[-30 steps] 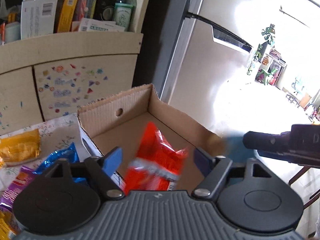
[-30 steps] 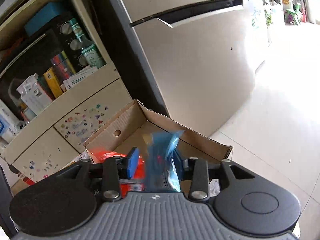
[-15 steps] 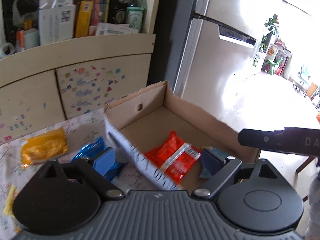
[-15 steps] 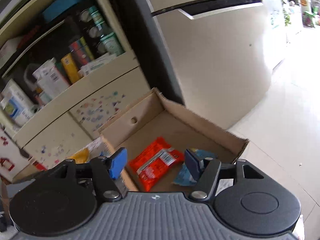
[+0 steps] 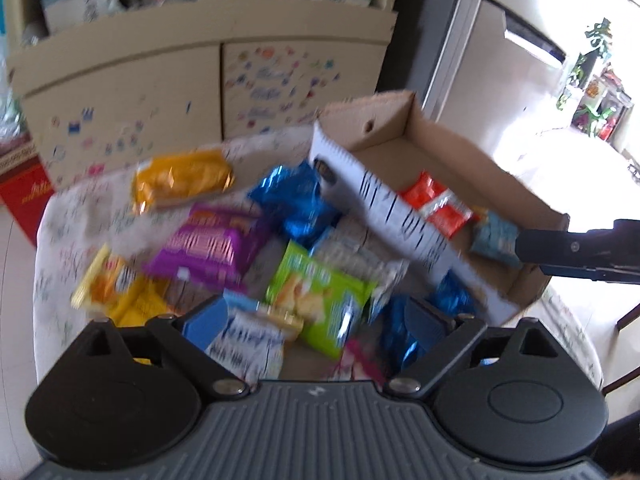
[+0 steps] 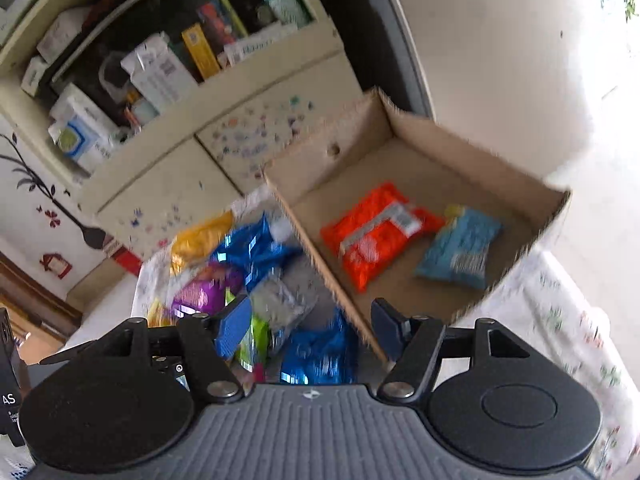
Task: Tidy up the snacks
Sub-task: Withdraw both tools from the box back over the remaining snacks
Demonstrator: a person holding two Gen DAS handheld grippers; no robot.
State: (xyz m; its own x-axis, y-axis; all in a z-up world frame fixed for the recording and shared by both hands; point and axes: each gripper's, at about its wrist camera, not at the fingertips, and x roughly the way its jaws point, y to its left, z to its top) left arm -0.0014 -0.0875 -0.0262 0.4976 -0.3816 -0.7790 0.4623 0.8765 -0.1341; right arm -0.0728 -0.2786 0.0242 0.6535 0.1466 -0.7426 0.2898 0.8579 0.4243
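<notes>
1. Now my cardboard box (image 6: 404, 160) holds two packets, red snack (image 6: 380, 232) and light-blue snack (image 6: 460, 252), both released within the last second.
2. Remaining snack pile (image 5: 224, 240) lies beside the box, unsorted.
3. Left gripper (image 5: 316, 320) and right gripper (image 6: 308, 328) are spread, empty, pulled back toward the pile.

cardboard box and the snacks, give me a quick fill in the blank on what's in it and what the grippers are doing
1. The cardboard box holds ____ packets.
2. In the box, the light blue packet lies beside a packet coloured ____.
3. The left gripper and right gripper both have their jaws ____, holding nothing.
4. The purple packet lies ____ the box, on the table.

Missing words: two; red; open; outside
</notes>
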